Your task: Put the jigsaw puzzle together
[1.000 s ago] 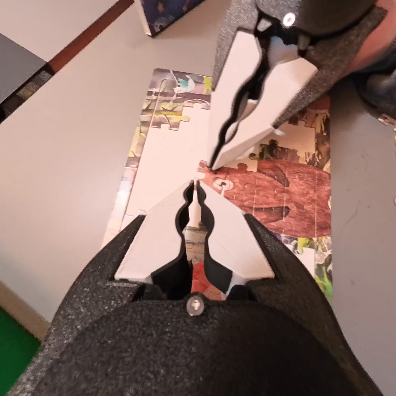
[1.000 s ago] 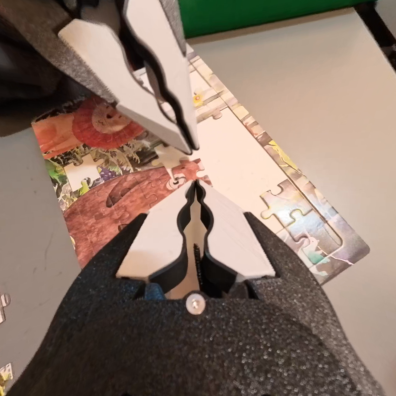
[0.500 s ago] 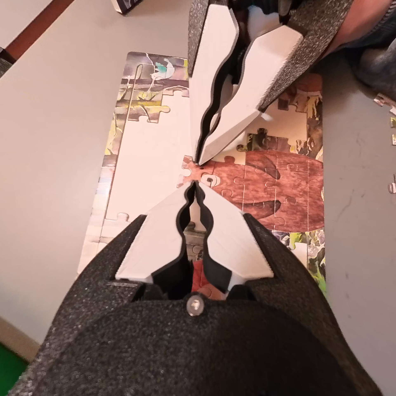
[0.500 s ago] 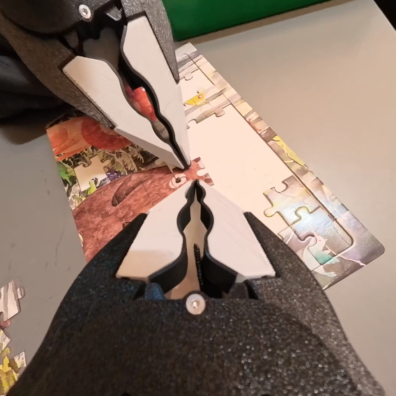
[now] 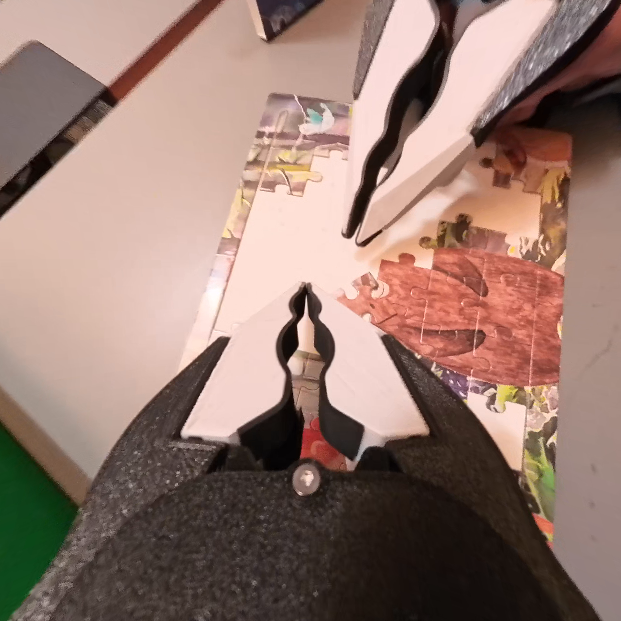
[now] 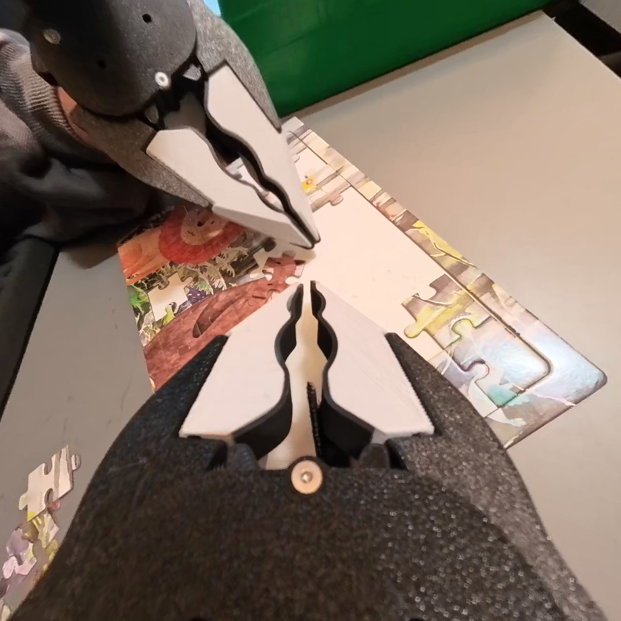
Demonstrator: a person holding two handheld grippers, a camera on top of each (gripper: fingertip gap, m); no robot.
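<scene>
- Left wrist view rides on the left gripper (image 5: 305, 285), looking steeply down and close onto the jigsaw puzzle (image 5: 477, 322) on the table (image 5: 134, 208).
- Right wrist view sits on the right gripper (image 6: 306, 285), also close, facing the opposite way across the same board.
- Both share the brown puzzle patch, and each catches the other gripper ahead.

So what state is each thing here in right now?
Left tongs: shut, empty.
Right tongs: slightly open, empty.
Jigsaw puzzle: partly assembled, middle still bare.
Brown edge piece: lying flat, joined to the brown area.
Loose pieces: unplaced, beside the puzzle.
</scene>
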